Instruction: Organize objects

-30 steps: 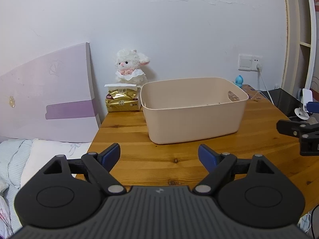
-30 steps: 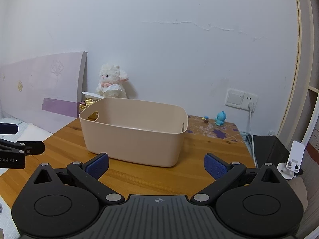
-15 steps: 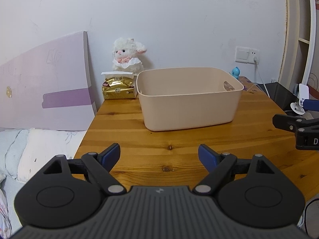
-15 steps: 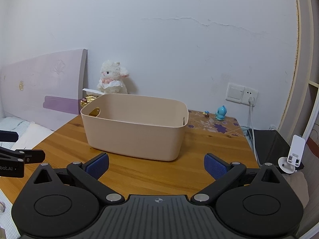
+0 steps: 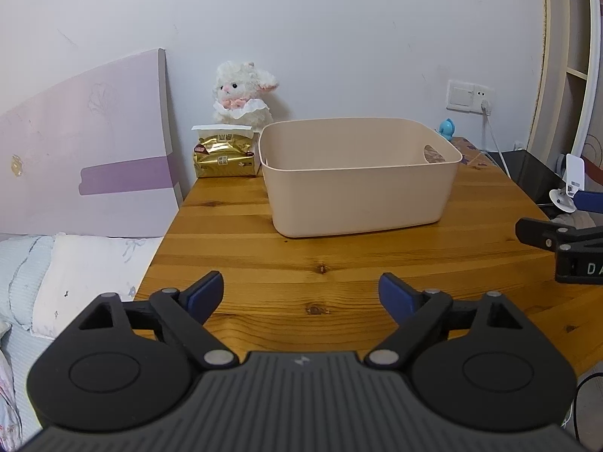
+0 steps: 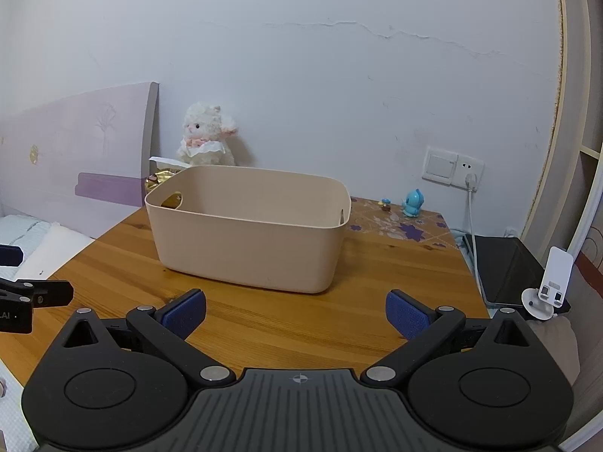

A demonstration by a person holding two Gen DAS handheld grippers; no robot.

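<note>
A beige plastic bin (image 5: 358,188) stands on the wooden table (image 5: 301,263), also in the right wrist view (image 6: 248,237). Behind it are a white plush lamb (image 5: 241,94) and a gold tissue pack (image 5: 224,152); the lamb (image 6: 205,135) shows in the right wrist view too. A small blue figurine (image 6: 412,203) stands at the back right. My left gripper (image 5: 301,297) is open and empty, well short of the bin. My right gripper (image 6: 296,314) is open and empty, also short of the bin.
A pink headboard (image 5: 86,165) and bed (image 5: 56,275) lie left of the table. A wall socket with a white cable (image 6: 471,203), a black tablet (image 6: 505,267) and a white phone stand (image 6: 550,286) are at the right.
Both grippers have pulled back from the bin and risen slightly; the bin looks smaller and farther. Both stay open and empty.
</note>
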